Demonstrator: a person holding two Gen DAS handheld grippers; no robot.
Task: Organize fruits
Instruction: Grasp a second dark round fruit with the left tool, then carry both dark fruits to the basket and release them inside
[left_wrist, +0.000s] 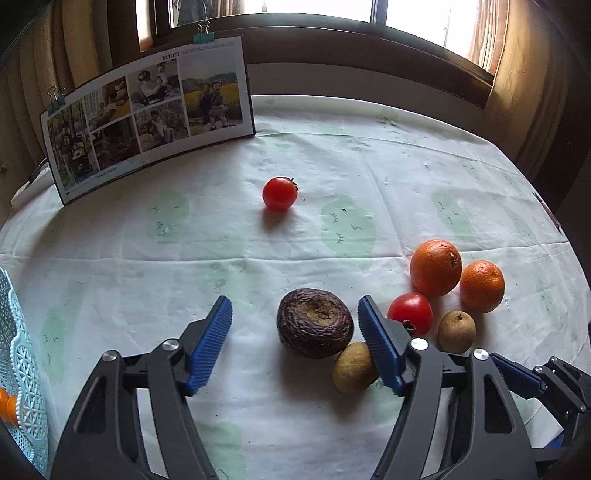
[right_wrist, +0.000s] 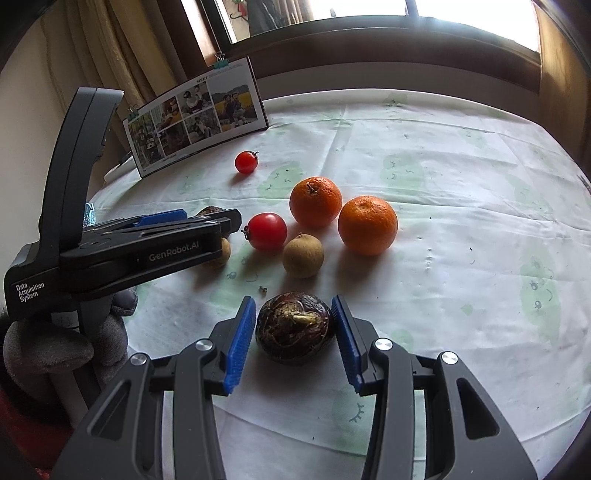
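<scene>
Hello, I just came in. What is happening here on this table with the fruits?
A person is sorting fruit with two handheld grippers. The right gripper is open around a wrinkled dark purple fruit, its blue pads close on both sides. The left gripper is also open, beside a second wrinkled purple fruit. Two oranges, two tomatoes and two small brown fruits lie on the tablecloth. A light blue basket is at the left.

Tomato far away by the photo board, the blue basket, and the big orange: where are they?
Far tomato (left_wrist: 279, 194), left wrist view, middle of its skin.
Blue basket (left_wrist: 22, 369), left wrist view, lacy wall.
Big orange (right_wrist: 367, 225), right wrist view, its front.
</scene>
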